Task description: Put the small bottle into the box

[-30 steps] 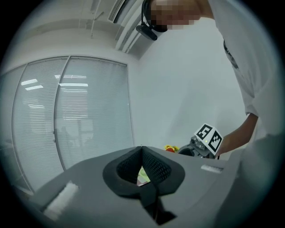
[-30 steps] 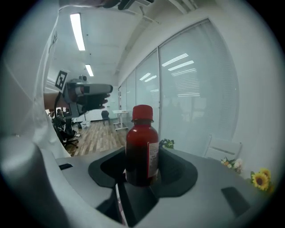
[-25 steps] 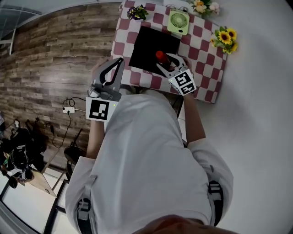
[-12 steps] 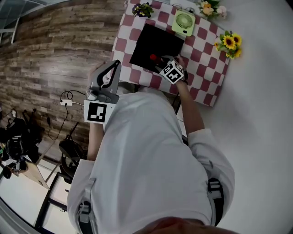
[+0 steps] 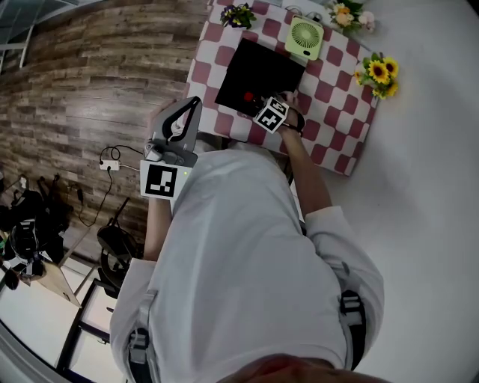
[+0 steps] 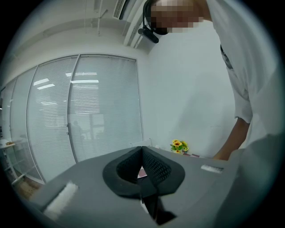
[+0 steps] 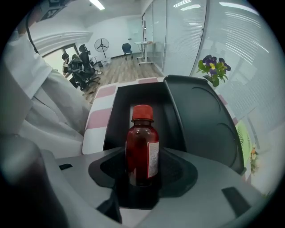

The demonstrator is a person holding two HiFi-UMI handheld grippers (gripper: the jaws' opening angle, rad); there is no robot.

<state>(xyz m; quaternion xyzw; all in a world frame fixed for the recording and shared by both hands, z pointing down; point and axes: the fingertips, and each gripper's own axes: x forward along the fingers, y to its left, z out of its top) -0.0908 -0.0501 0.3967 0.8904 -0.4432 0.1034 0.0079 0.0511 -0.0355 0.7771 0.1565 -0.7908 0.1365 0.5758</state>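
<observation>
A small brown bottle (image 7: 142,144) with a red cap (image 5: 248,97) stands upright between the jaws of my right gripper (image 7: 141,176), which is shut on its lower body. In the head view the right gripper (image 5: 258,105) holds it over the near edge of the open black box (image 5: 262,67) on the checked table (image 5: 337,127). The right gripper view shows the box's inside (image 7: 122,107) just beyond the bottle and its raised lid (image 7: 202,120) to the right. My left gripper (image 5: 187,112) hangs off the table's left side, jaws shut on nothing (image 6: 141,150).
A green fan (image 5: 304,37) stands behind the box. Sunflowers (image 5: 378,72) sit at the table's right edge, purple flowers (image 5: 238,15) and pale flowers (image 5: 346,15) at the back. Wooden floor with a cable and plug (image 5: 111,161) lies to the left.
My right gripper has carried the bottle a little left, to the box's near edge, and its marker cube has turned. The left gripper has stayed where it was.
</observation>
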